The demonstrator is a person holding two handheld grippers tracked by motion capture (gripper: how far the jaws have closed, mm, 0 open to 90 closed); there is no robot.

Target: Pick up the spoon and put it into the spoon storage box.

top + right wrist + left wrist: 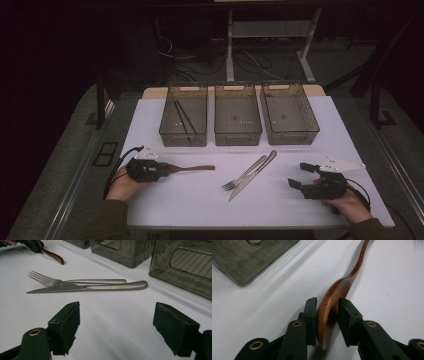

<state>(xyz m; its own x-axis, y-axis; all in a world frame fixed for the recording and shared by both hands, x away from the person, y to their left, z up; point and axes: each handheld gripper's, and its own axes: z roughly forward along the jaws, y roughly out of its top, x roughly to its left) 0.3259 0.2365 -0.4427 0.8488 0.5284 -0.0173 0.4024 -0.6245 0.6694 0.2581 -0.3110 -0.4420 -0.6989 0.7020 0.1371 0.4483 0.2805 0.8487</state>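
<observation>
Your left gripper [327,312] has its jaws closed on the bowl of the wooden spoon [338,292], which lies near the tabletop's [200,205] left edge, its long axis along the front edge and its handle pointing toward the fork [245,176] and knife [254,175]. Chopsticks [184,117] already sit in the left bin [183,134]. By my reading, spoon, fork and knife are left to sort, and your right gripper [300,176] waits wide apart, holding nothing.

fork [244,177] and knife [253,175] lie touching; chopsticks [184,118] in left bin [183,131].
</observation>
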